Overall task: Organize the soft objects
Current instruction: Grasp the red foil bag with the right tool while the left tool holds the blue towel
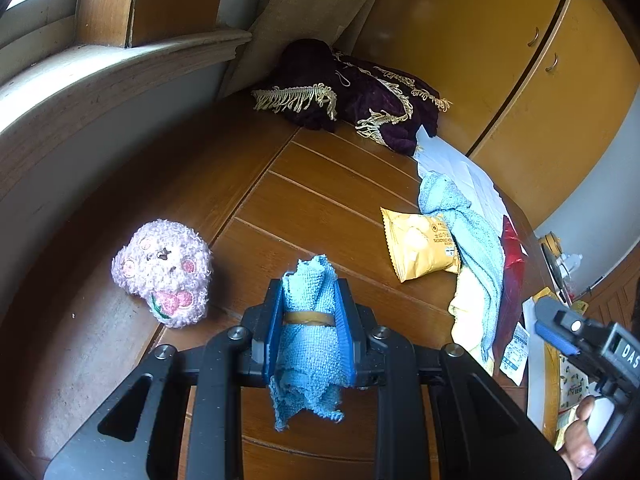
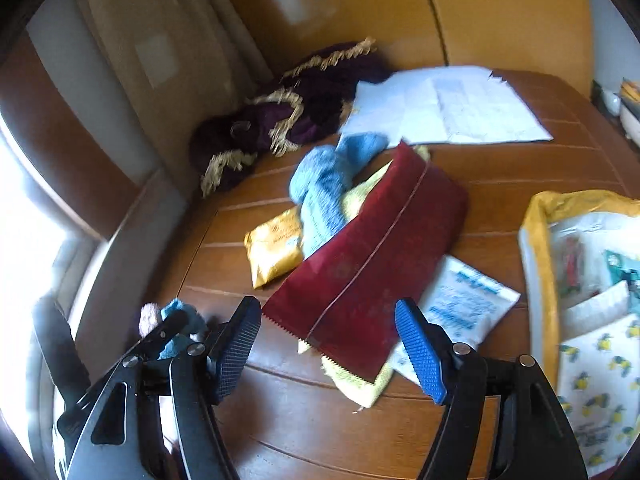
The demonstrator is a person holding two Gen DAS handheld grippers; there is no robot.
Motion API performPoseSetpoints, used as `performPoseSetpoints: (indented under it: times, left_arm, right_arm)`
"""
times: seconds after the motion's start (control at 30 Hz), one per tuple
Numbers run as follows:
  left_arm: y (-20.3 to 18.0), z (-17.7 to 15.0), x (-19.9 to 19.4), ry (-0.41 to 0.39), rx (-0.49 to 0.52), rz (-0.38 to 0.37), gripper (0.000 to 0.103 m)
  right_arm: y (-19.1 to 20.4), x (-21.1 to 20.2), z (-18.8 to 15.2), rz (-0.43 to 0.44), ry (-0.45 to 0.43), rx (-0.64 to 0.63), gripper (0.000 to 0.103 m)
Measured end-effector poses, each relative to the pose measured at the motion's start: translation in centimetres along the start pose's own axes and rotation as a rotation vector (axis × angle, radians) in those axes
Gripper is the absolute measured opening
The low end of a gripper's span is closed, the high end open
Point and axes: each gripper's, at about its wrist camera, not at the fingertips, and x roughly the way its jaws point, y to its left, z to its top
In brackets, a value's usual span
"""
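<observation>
The left gripper [image 1: 310, 320] has its fingers clamped on a blue cloth [image 1: 308, 344], which hangs bunched between them above the bench [image 1: 320, 200], its loose lower end dangling free. The right gripper [image 2: 328, 344] hovers with its fingers wide apart over a red pouch [image 2: 368, 256] near the bench's front edge, holding nothing. The likeliest trouble comes from the cloth's slack tail: it could drag across the bench or snag on the pink plush [image 1: 164, 272] that sits just to the left, nudging it out of place. The hold takes only a narrow band of the fabric, so a quick swing might let it slide out. On the right, the remaining soft items are tangled with packaging: a light blue towel [image 2: 324, 192] and a yellow cloth [image 2: 360, 384] lie partly under the red pouch and against a yellow snack bag [image 2: 276, 248], so closing there risks catching a wrapper instead of fabric, or dragging the whole pile along. A white sachet [image 2: 464, 300] lies beside the pouch, and papers [image 2: 448, 108] lie further back. A purple fringed cloth [image 1: 344, 92] is heaped at the far corner, well apart from both grippers. The right view is blurred, so fine overlaps in the pile are hard to judge.
</observation>
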Motion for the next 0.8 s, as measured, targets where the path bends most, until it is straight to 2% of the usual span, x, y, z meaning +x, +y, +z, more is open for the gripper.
performPoseSetpoints:
  times: [0.07,0.33,0.43,0.57,0.63,0.73,0.8]
  left_arm:
    - [-0.1,0.0,0.0,-0.002,0.001,-0.004,0.022]
    - [0.2,0.0,-0.4,-0.017,-0.01,-0.018,0.022]
    - [0.1,0.0,-0.4,-0.018,-0.006,-0.028,0.022]
    - [0.0,-0.1,-0.5,-0.023,0.006,-0.026,0.022]
    - [0.0,-0.1,-0.5,-0.023,0.002,-0.024,0.022]
    - [0.1,-0.1,-0.4,-0.013,-0.001,-0.028,0.022]
    - [0.0,-0.1,-0.3,-0.017,0.008,-0.025,0.022]
  right_arm:
    - [-0.4,-0.5,0.5,-0.025,-0.028,0.03,0.072]
    - [-4.2,3.2,3.2,-0.061,-0.004,0.232,0.072]
    - [-4.8,4.2,3.2,-0.046,0.011,0.279,0.072]
    - [-4.8,5.4,2.7,-0.038,0.022,0.277,0.075]
    - [-4.7,5.4,2.5,-0.043,0.016,0.277,0.073]
    - [-4.4,4.9,2.4,-0.046,0.006,0.232,0.059]
    - [-4.1,4.4,2.3,-0.037,-0.011,0.218,0.041]
